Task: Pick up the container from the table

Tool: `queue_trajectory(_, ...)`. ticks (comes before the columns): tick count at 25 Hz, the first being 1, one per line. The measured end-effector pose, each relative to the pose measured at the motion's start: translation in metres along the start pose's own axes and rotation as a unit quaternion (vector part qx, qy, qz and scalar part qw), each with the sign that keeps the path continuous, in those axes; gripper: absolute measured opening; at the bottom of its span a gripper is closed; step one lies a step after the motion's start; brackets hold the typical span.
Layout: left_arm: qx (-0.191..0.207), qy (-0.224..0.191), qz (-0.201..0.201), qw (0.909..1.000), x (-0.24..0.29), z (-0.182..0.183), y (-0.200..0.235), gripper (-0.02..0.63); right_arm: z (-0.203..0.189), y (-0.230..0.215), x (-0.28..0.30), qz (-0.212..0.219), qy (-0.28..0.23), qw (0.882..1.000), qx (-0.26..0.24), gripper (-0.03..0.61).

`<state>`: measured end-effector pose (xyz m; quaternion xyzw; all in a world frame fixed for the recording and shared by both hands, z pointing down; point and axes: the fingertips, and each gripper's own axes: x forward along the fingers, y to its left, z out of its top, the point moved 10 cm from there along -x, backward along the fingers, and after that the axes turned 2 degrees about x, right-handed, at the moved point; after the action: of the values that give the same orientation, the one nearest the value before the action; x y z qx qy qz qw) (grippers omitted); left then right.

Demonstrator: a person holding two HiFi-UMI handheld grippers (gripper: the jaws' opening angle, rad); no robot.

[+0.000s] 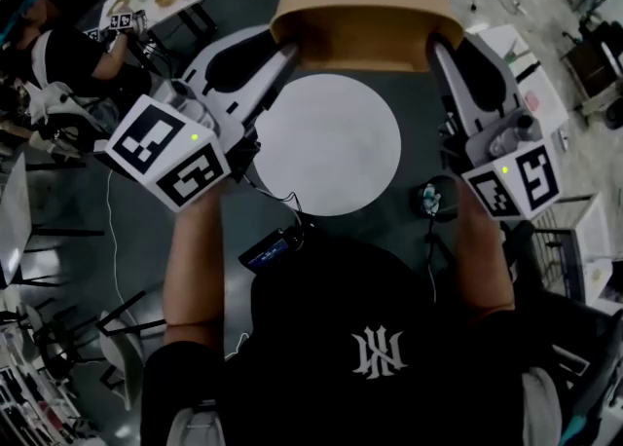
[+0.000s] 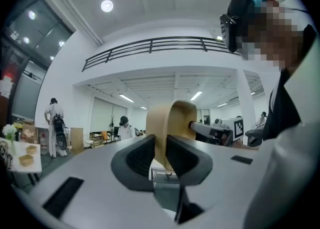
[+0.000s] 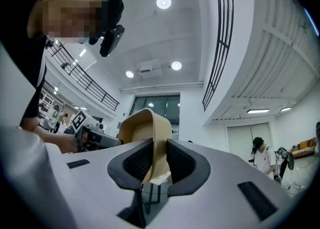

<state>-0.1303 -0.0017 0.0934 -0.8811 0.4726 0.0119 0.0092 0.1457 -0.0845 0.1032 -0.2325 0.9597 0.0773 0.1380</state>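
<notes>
Black cap (image 1: 380, 337) overlooks container (image 1: 365, 20) — round white table (image 1: 331, 142) beneath.

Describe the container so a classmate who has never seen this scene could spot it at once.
Find the round white table in the middle of the head view. Above its upper edge is the container, gripped at each side by the left claw and the right claw. Its tan colour sets it apart from the white claws and table.

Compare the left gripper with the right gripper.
The left gripper clamps the tan container at its left end; the right gripper clamps its right end. The left gripper points about level; the right gripper tilts up toward the ceiling. Both are shut on its wall, holding it above the round white table.
</notes>
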Motion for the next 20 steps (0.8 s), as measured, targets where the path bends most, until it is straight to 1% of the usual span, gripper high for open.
queue_trajectory(5,0.021,-0.004,-0.002,0.9998,0.005,0.007,-0.037,0.069,0.011,-0.001,-0.035,-0.004,-0.019,1.0,-0.007,0.094)
queue_trajectory(11,0.031,-0.001,-0.007,0.9995,0.009,0.015,-0.043,0.069,0.015,-0.002,-0.043,-0.01,-0.029,0.999,-0.008,0.092)
queue_trajectory(16,0.035,0.004,-0.019,0.9992,0.005,0.012,-0.082,0.072,0.017,0.008,-0.083,-0.023,-0.041,0.999,-0.012,0.091)
queue_trajectory(20,0.035,0.007,-0.026,0.999,0.02,0.012,-0.08,0.072,0.017,-0.003,-0.085,-0.033,-0.046,0.998,-0.015,0.089)
